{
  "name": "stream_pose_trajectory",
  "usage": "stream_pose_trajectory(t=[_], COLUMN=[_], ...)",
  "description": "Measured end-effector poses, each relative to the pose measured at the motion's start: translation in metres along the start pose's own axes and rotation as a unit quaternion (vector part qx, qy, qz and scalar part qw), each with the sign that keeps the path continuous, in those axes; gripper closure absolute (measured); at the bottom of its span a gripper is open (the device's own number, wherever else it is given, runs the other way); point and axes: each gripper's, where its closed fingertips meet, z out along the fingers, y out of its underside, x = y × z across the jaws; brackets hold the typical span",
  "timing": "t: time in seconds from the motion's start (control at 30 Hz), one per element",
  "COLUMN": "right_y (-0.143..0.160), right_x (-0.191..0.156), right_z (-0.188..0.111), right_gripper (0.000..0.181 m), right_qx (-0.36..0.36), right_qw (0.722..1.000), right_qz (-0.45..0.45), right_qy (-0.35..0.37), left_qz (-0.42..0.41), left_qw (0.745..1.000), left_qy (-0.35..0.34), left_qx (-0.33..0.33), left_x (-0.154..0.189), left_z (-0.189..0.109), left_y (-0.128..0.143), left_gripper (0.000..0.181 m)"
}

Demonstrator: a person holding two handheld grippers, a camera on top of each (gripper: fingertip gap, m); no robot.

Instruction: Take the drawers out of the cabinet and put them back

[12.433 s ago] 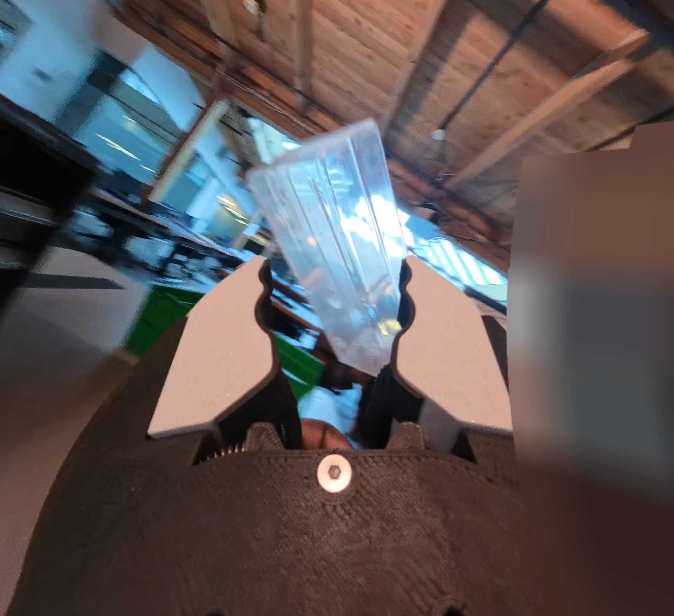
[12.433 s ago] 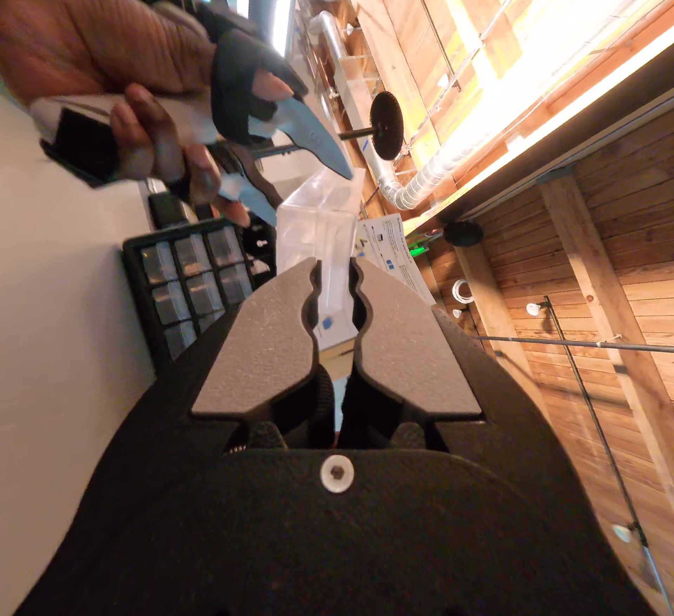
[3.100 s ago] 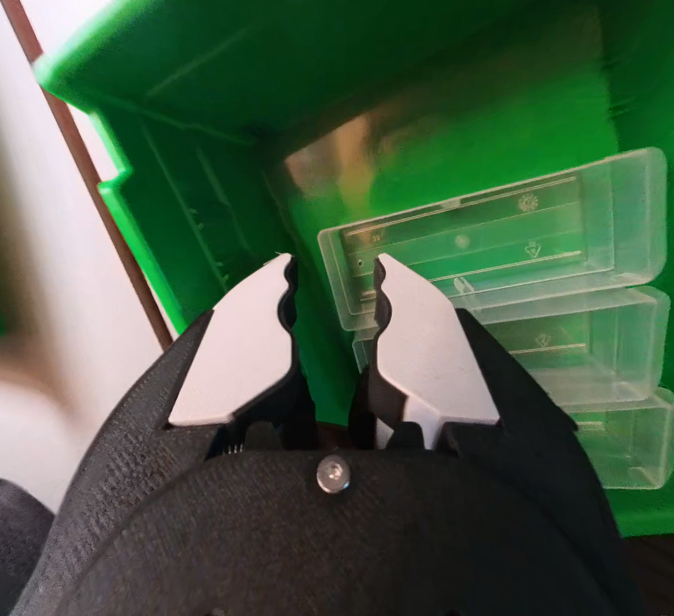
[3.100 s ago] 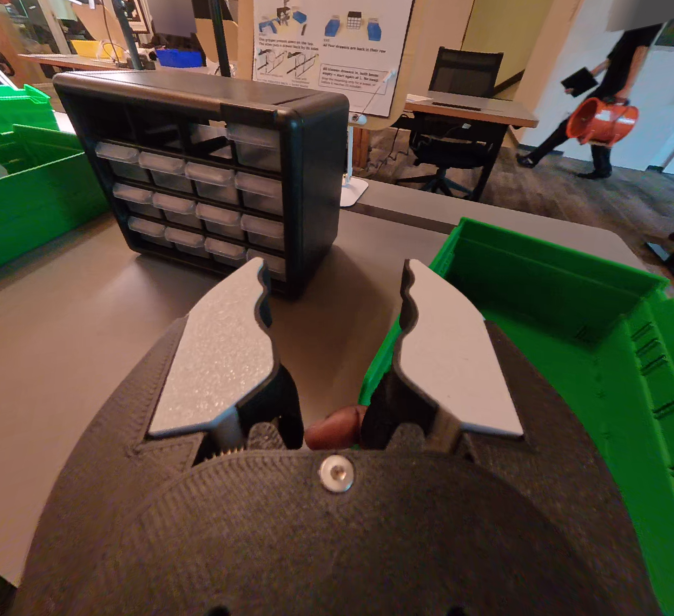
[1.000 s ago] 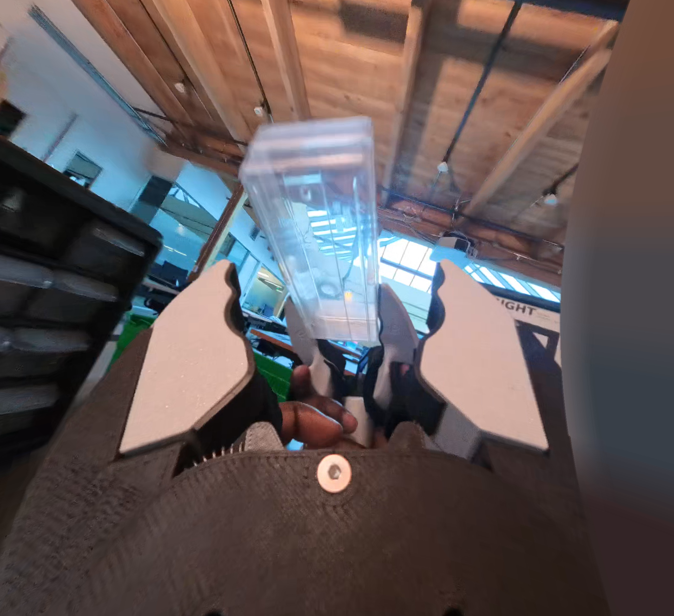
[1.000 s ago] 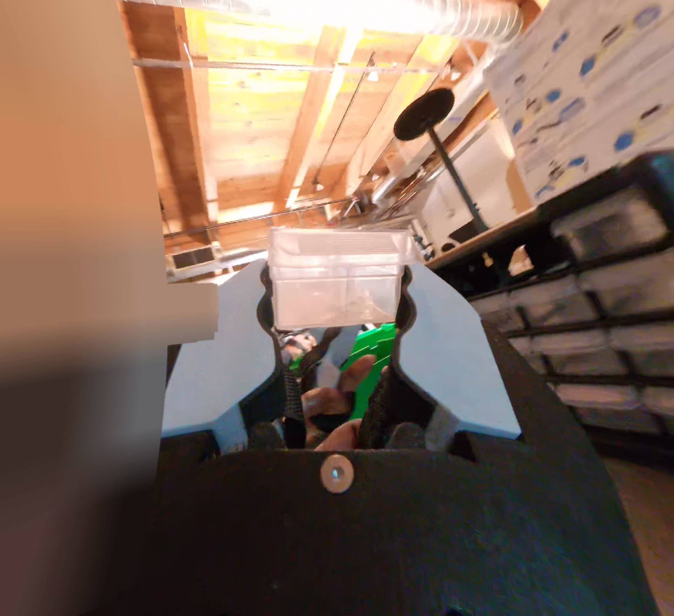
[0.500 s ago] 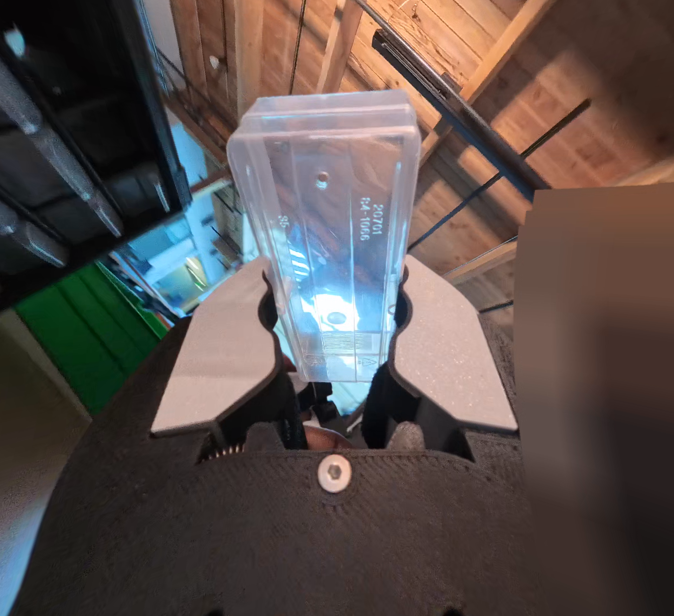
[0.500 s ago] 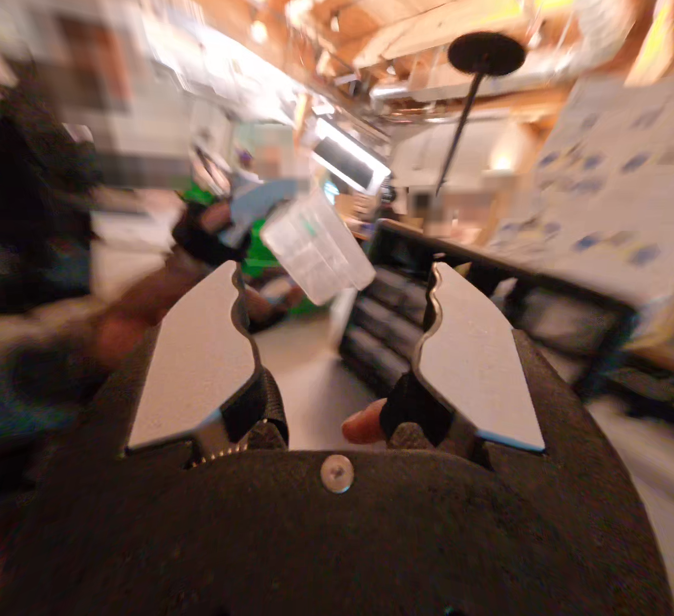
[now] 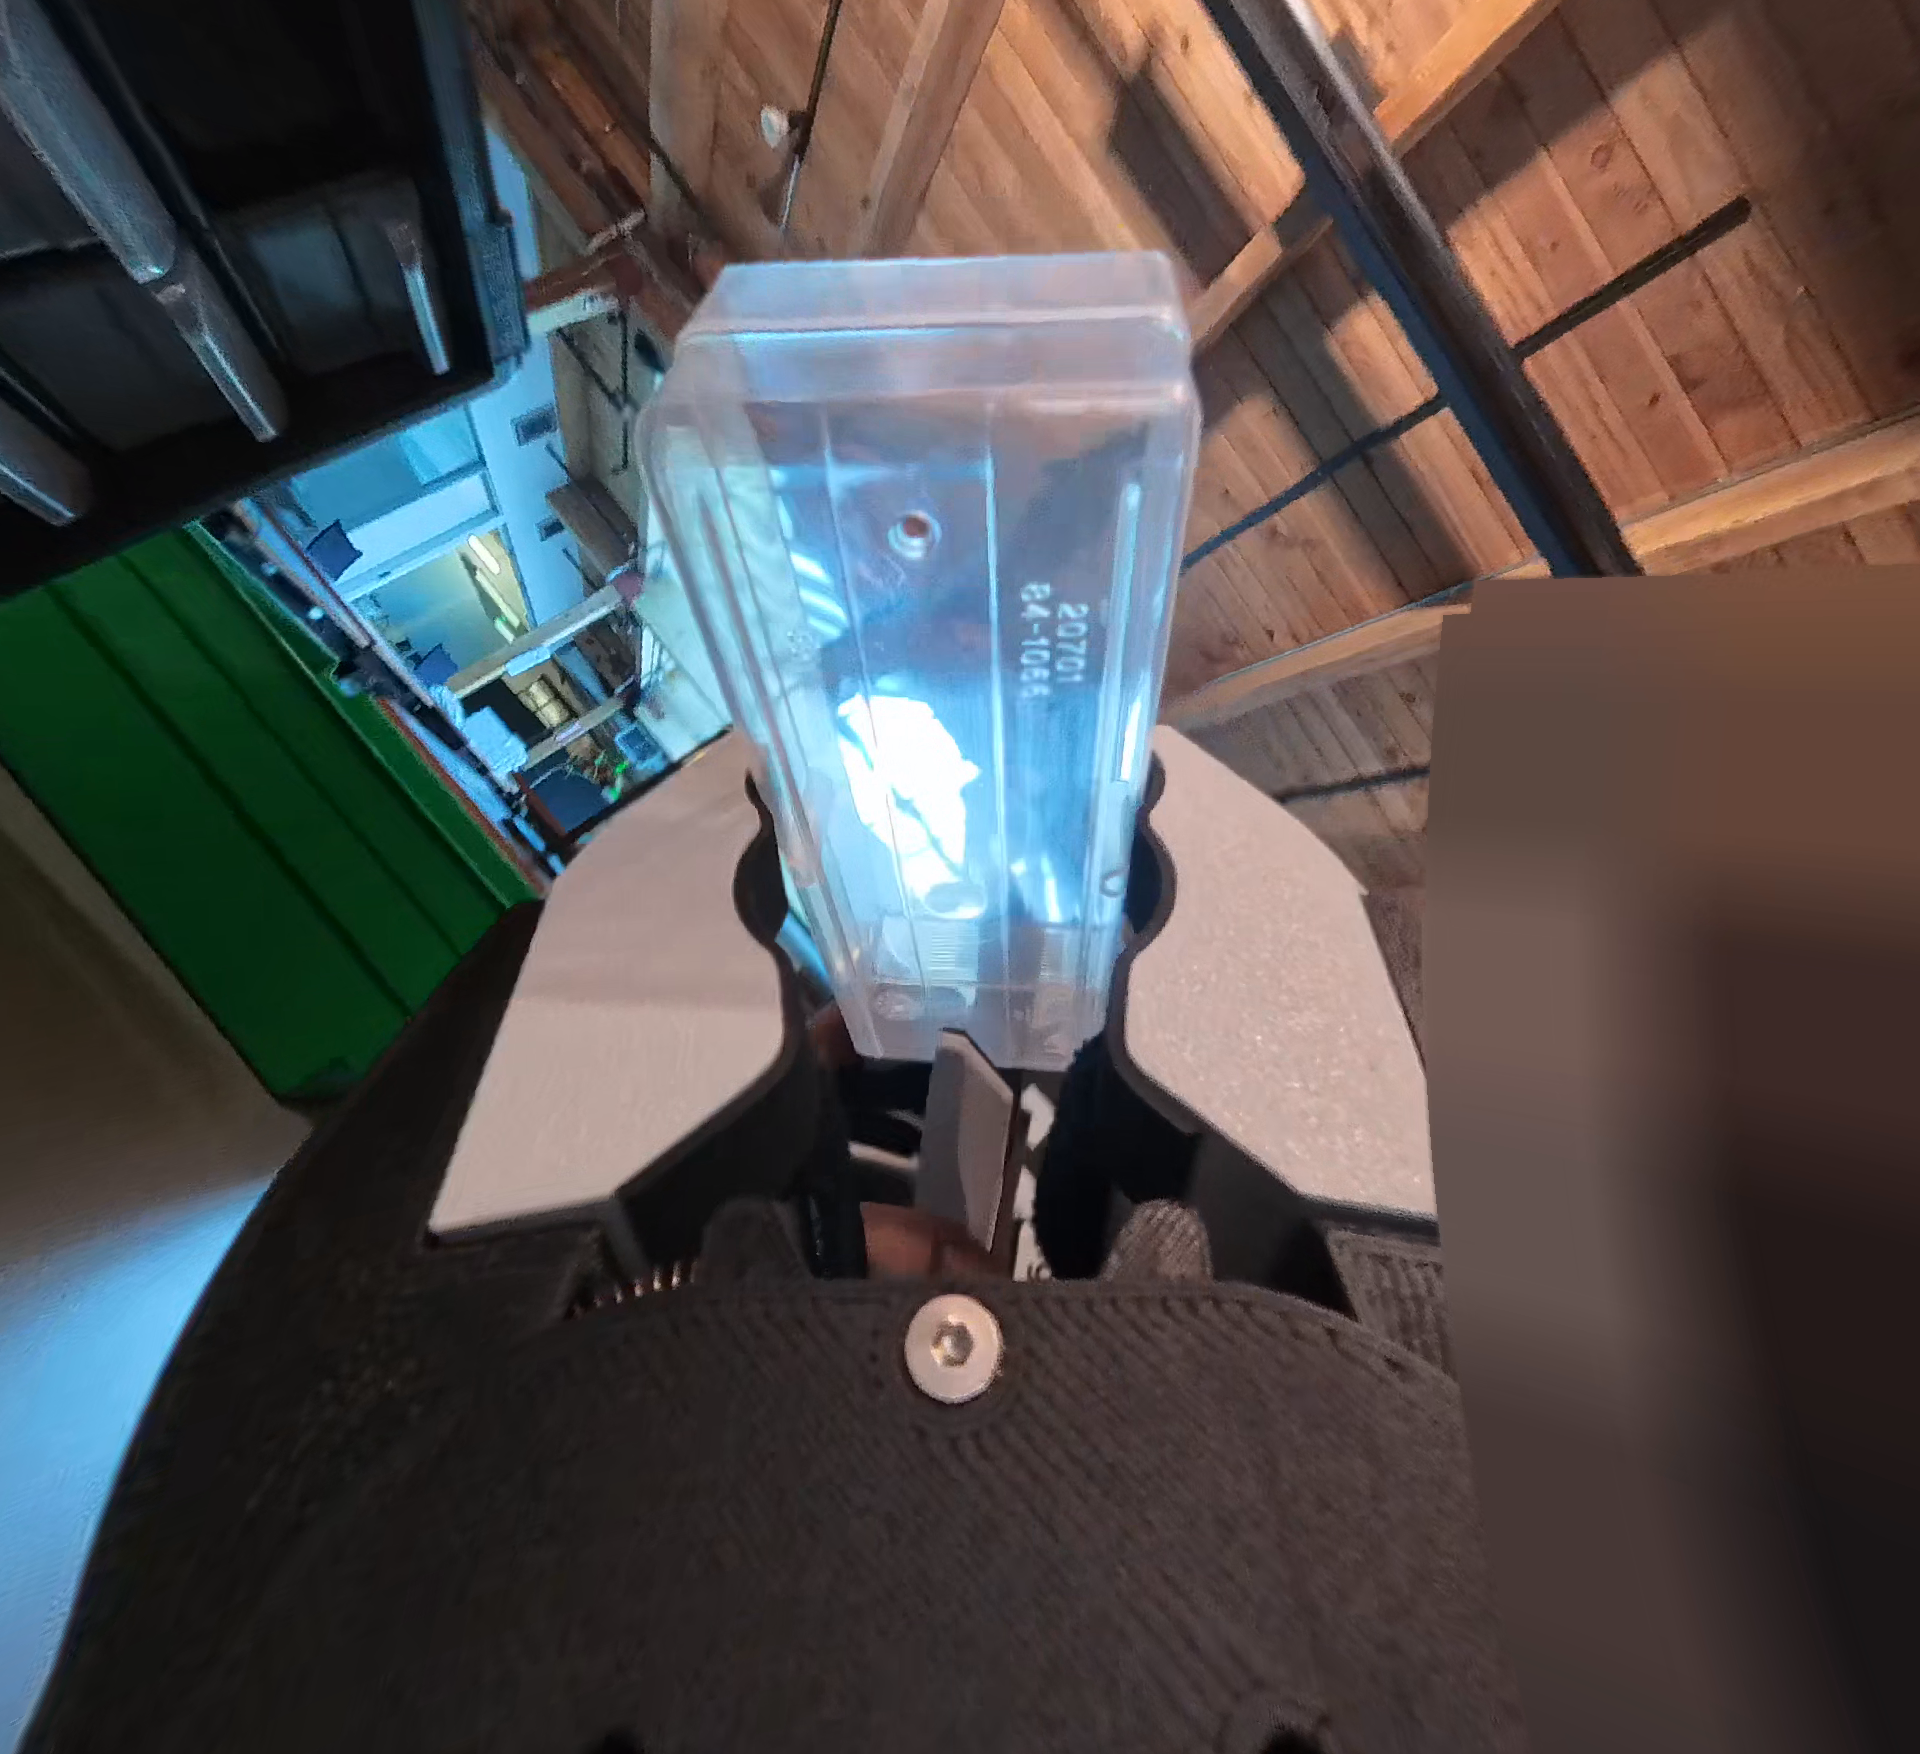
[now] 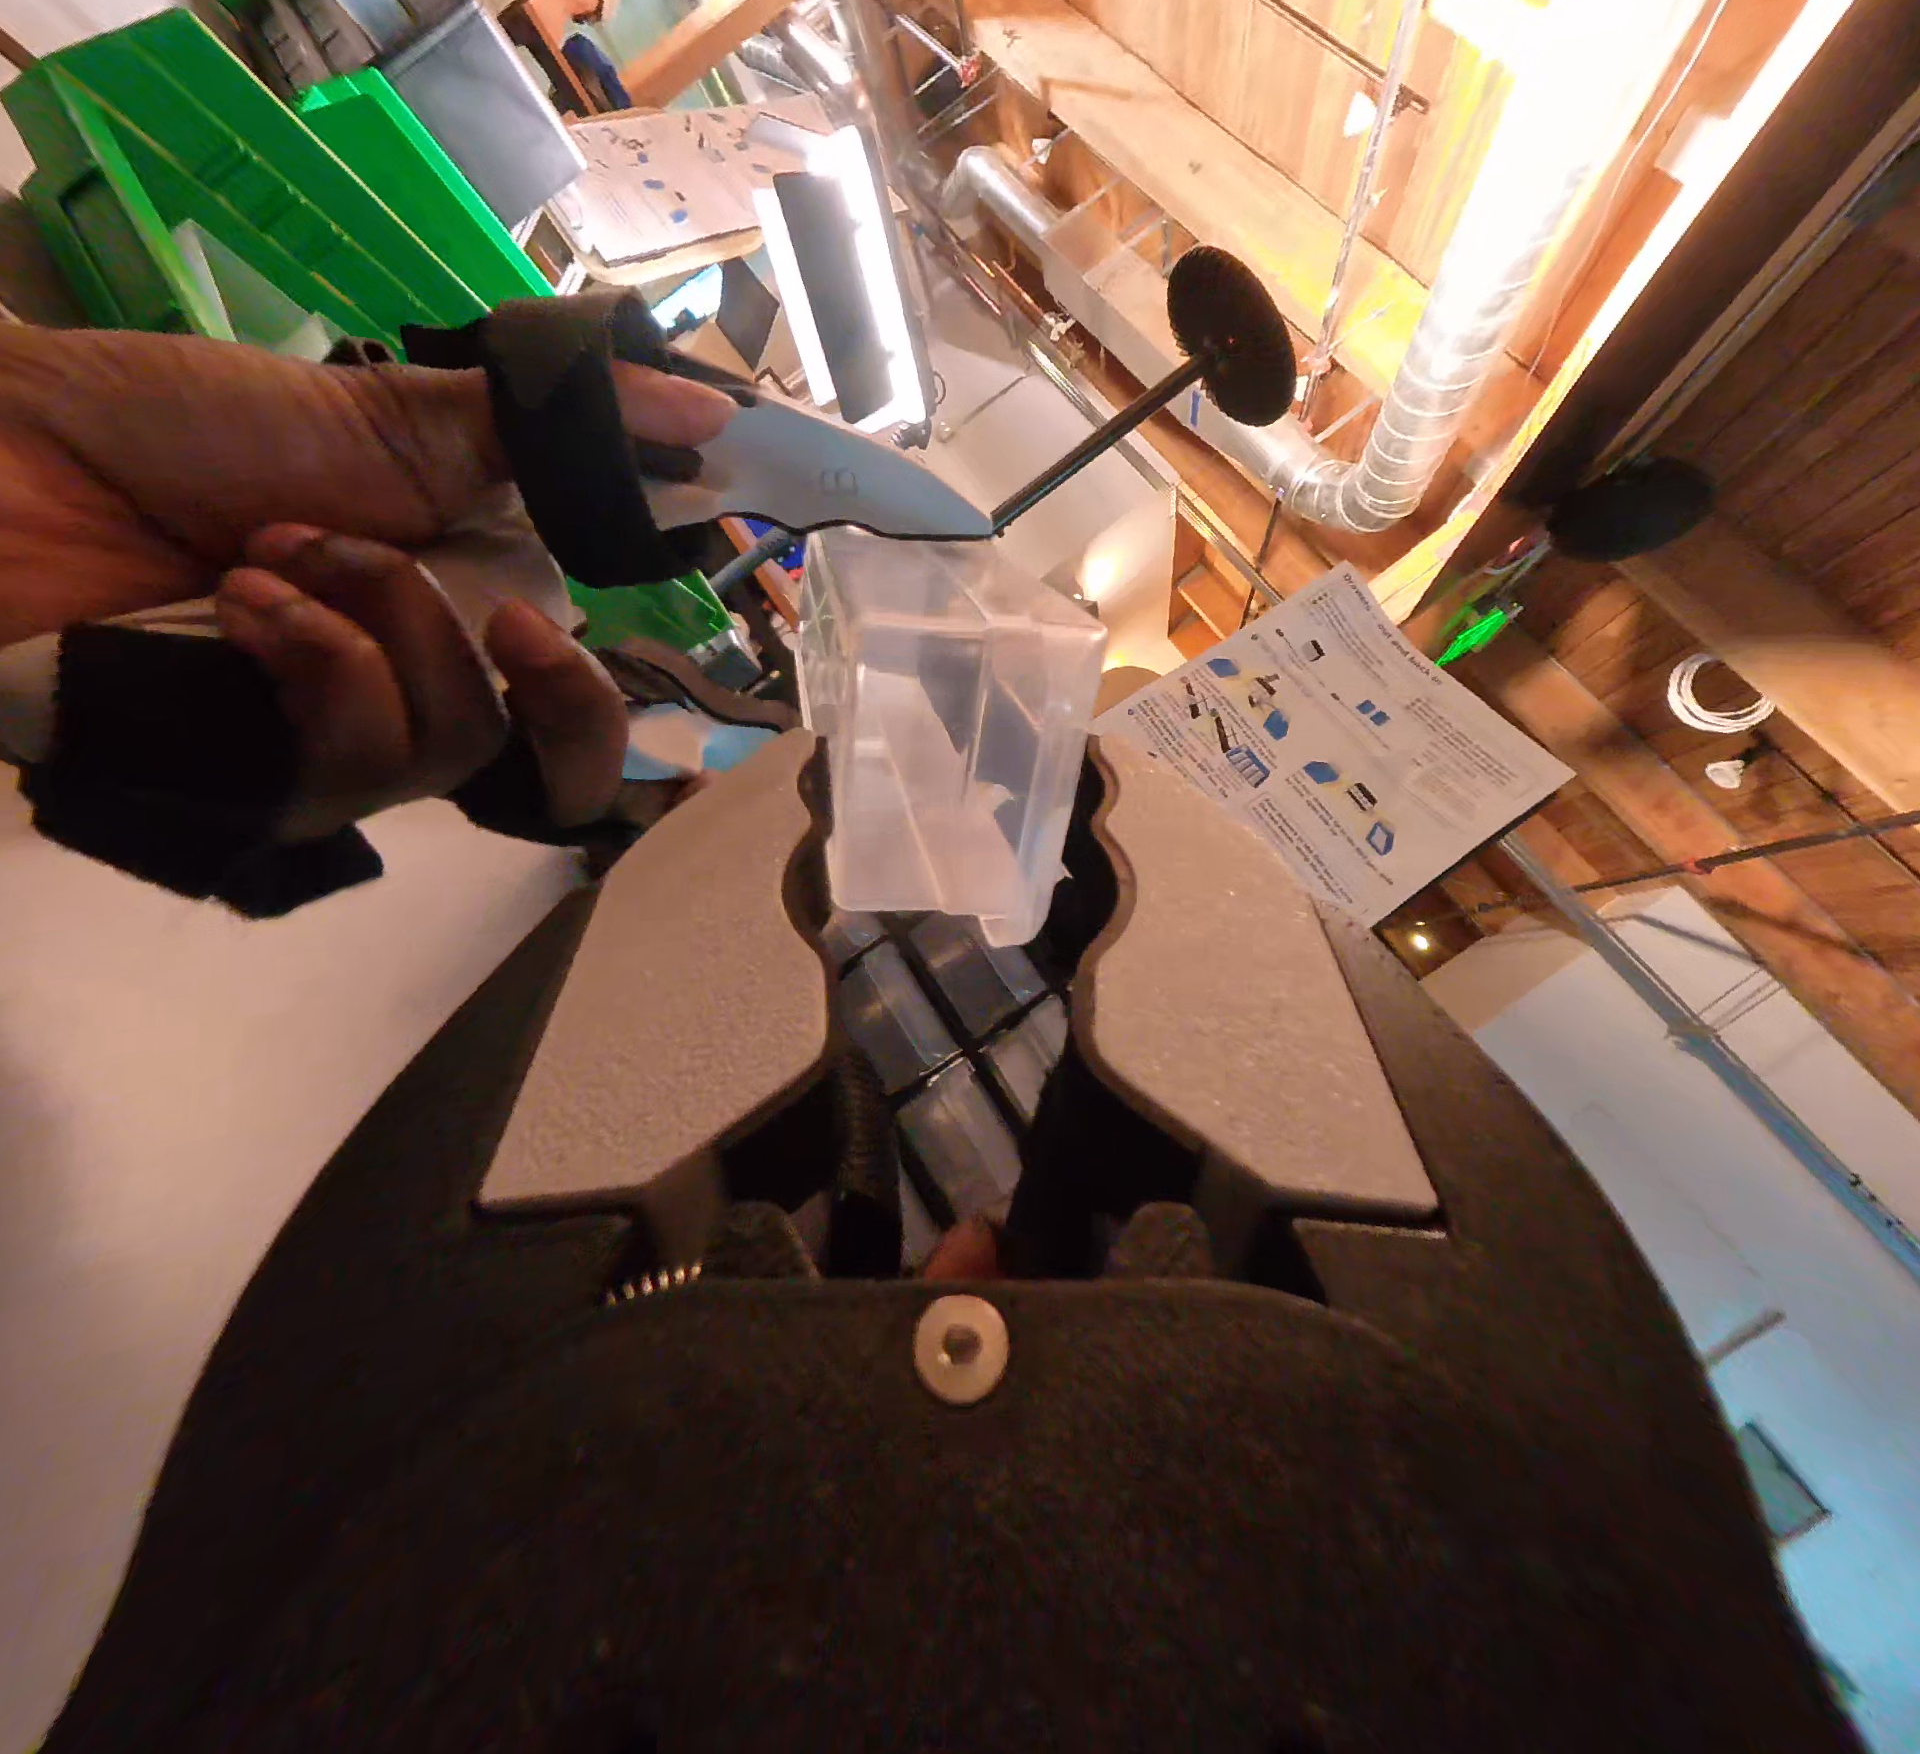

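A clear plastic drawer (image 9: 914, 561) stands on end between the fingers of my left gripper (image 9: 951, 779), which is shut on its sides. The same drawer (image 10: 935, 665) sits between the tips of my right gripper (image 10: 951, 759), whose jaws press on both sides of its near end. One right finger (image 9: 966, 1133) shows at the drawer's lower end. In the right wrist view a hand holds the left gripper, and one of its fingers (image 10: 831, 489) lies on the drawer's far side. The black cabinet (image 9: 208, 146) is at the upper left, and its drawer fronts show behind the right fingers (image 10: 956, 1008).
Green bins stand beside the cabinet (image 9: 208, 821) and behind the hand (image 10: 208, 146). The pale table top (image 10: 208, 1081) is on the left. A paper instruction sheet (image 10: 1340, 769) hangs behind the cabinet. Wooden ceiling beams fill the background.
My right gripper, open and apart from the drawer half a second ago, has swung in and closed on the drawer's end. My left gripper keeps its hold on the drawer.
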Motion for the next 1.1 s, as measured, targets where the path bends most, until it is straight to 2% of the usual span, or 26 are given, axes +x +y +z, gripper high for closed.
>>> stream_pose_trajectory(t=[0.1, 0.17, 0.2, 0.23, 0.27, 0.33, 0.37, 0.43, 0.5, 0.57, 0.63, 0.7, 0.77, 0.87, 1.1], right_y=[0.006, 0.015, 0.022, 0.029, 0.038, 0.054, 0.060, 0.068, 0.067, 0.065, 0.067, 0.069, 0.070, 0.070, 0.069], right_x=[0.010, 0.025, 0.032, 0.038, 0.042, 0.046, 0.044, 0.035, 0.029, 0.025, 0.025, 0.027, 0.028, 0.028, 0.029], right_z=[-0.002, -0.005, -0.007, -0.009, -0.010, -0.010, -0.009, -0.003, 0.004, 0.011, 0.018, 0.024, 0.028, 0.034, 0.048], right_gripper=[0.137, 0.137, 0.137, 0.137, 0.137, 0.136, 0.136, 0.136, 0.136, 0.137, 0.136, 0.137, 0.136, 0.136, 0.136], right_qx=[-0.018, -0.045, -0.062, -0.080, -0.104, -0.155, -0.177, -0.210, -0.221, -0.236, -0.262, -0.280, -0.289, -0.305, -0.337], right_qw=[0.999, 0.996, 0.994, 0.990, 0.985, 0.967, 0.957, 0.940, 0.929, 0.925, 0.915, 0.908, 0.903, 0.896, 0.878], right_qz=[-0.030, -0.057, -0.072, -0.092, -0.119, -0.184, -0.213, -0.257, -0.286, -0.289, -0.299, -0.308, -0.315, -0.323, -0.339], right_qy=[0.020, 0.049, 0.060, 0.070, 0.076, 0.087, 0.084, 0.076, 0.076, 0.072, 0.064, 0.055, 0.043, 0.029, 0.015], left_qz=[0.086, 0.207, 0.281, 0.358, 0.428, 0.528, 0.558, 0.596, 0.598, 0.562, 0.514, 0.480, 0.463, 0.449, 0.446], left_qw=[0.990, 0.952, 0.914, 0.866, 0.815, 0.725, 0.684, 0.603, 0.548, 0.529, 0.504, 0.481, 0.496, 0.505, 0.500], left_qy=[-0.069, -0.166, -0.227, -0.285, -0.335, -0.386, -0.404, -0.446, -0.476, -0.491, -0.510, -0.530, -0.529, -0.516, -0.513], left_qx=[-0.089, -0.156, -0.184, -0.202, -0.202, -0.215, -0.239, -0.287, -0.339, -0.404, -0.470, -0.506, -0.510, -0.526, -0.536], left_x=[-0.005, -0.014, -0.019, -0.021, -0.017, 0.001, 0.006, 0.006, -0.006, -0.031, -0.059, -0.080, -0.087, -0.087, -0.087], left_z=[-0.002, -0.013, -0.020, -0.027, -0.031, -0.023, -0.015, 0.003, 0.022, 0.035, 0.033, 0.026, 0.030, 0.029, 0.028], left_y=[0.003, -0.009, -0.024, -0.045, -0.073, -0.117, -0.133, -0.163, -0.183, -0.188, -0.188, -0.192, -0.195, -0.194, -0.194], left_gripper=[0.113, 0.103, 0.099, 0.099, 0.107, 0.158, 0.171, 0.181, 0.181, 0.181, 0.181, 0.181, 0.181, 0.181, 0.181])
